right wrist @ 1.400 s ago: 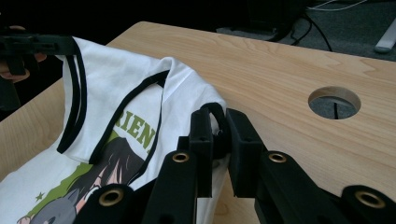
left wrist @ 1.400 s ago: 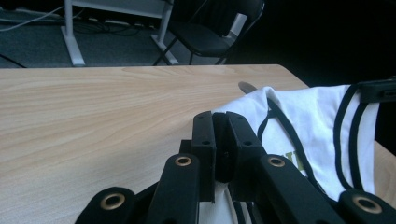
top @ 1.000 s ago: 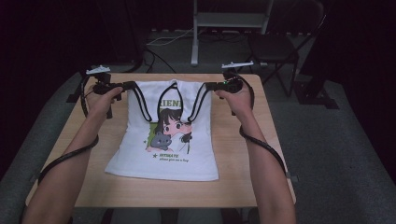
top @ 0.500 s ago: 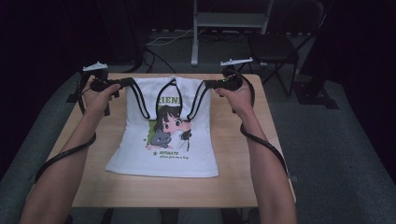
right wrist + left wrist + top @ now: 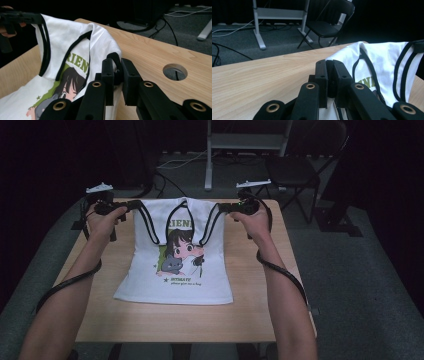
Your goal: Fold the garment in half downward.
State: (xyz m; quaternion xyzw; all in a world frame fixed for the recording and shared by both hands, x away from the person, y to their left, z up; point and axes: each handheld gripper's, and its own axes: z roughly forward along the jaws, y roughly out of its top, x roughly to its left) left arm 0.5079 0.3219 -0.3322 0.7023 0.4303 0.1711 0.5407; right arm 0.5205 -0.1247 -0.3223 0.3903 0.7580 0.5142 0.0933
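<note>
A white sleeveless shirt point(image 5: 175, 275) with black trim and a cartoon girl print lies on the wooden table point(image 5: 250, 320), hem toward me. Its upper part hangs lifted off the table by the two shoulder straps. My left gripper point(image 5: 131, 204) point(image 5: 330, 63) is shut on the left strap, with the white cloth point(image 5: 382, 57) stretching away to its right. My right gripper point(image 5: 222, 209) point(image 5: 115, 61) is shut on the black-edged right strap, and the shirt point(image 5: 67, 37) spans from it to the left gripper point(image 5: 20, 17) at the far side.
A round cable hole point(image 5: 175, 71) is cut into the tabletop near the right gripper. Beyond the table's far edge stand a black chair point(image 5: 295, 170) and a grey metal stand point(image 5: 210, 160), with cables on the carpet. Bare wood flanks the shirt on both sides.
Both grippers have eased the shirt's top slightly upward, and the hem has crept a little toward the far edge. Both grips are unchanged.
</note>
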